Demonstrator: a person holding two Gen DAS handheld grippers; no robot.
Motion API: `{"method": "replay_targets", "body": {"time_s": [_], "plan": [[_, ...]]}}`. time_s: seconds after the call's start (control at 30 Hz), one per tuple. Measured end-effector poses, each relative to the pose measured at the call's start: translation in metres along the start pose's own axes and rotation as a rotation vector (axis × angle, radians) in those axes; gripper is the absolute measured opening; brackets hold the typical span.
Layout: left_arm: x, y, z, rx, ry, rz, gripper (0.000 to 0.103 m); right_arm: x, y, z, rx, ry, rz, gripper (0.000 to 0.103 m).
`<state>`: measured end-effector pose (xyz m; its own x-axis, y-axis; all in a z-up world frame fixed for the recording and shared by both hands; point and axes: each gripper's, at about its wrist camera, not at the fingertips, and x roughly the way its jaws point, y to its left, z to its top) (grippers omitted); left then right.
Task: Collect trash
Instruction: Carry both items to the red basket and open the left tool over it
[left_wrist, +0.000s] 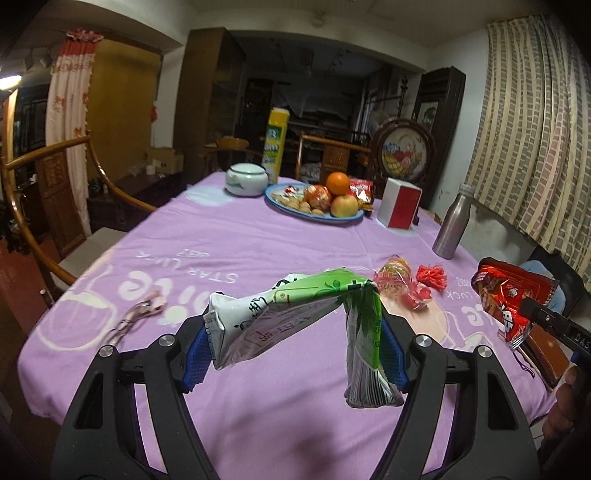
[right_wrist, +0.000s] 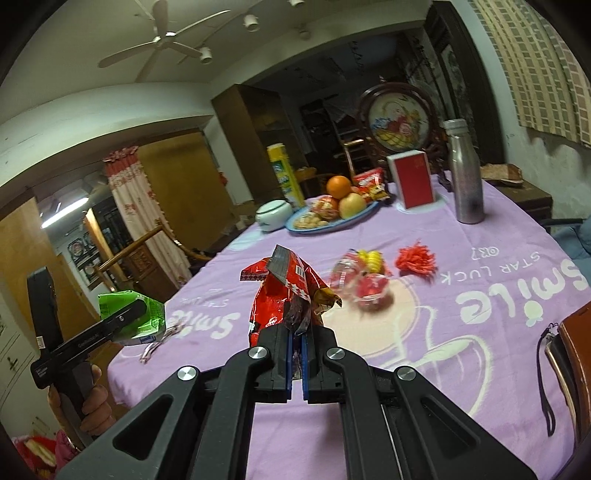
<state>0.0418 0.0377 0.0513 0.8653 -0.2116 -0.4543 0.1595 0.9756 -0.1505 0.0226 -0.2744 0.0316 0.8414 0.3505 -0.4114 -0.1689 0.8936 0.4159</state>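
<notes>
above the purple tablecloth (left_wrist: 280, 236), the left gripper (left_wrist: 295, 354) holds a green-and-white wrapper (left_wrist: 295, 314) stretched between its wide-set pads. the right gripper (right_wrist: 295, 354) is clamped on a red snack bag (right_wrist: 284, 299). near the steel bottle (left_wrist: 452, 225), a clear candy wrapper (left_wrist: 397, 280) and a red shred bundle (left_wrist: 432, 275) lie on the cloth.

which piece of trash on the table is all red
The red shredded tuft, nearest the steel bottle. The clear wrapper beside it also shows yellow.
</notes>
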Motion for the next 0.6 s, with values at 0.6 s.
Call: {"method": "replay_targets", "body": {"time_s": [0.6], "plan": [[-0.111,0.094,-0.046,-0.121,-0.064,0.176,0.072,-0.005,0.105,-0.029,-0.139,0.093,0.223,0.004]]}}
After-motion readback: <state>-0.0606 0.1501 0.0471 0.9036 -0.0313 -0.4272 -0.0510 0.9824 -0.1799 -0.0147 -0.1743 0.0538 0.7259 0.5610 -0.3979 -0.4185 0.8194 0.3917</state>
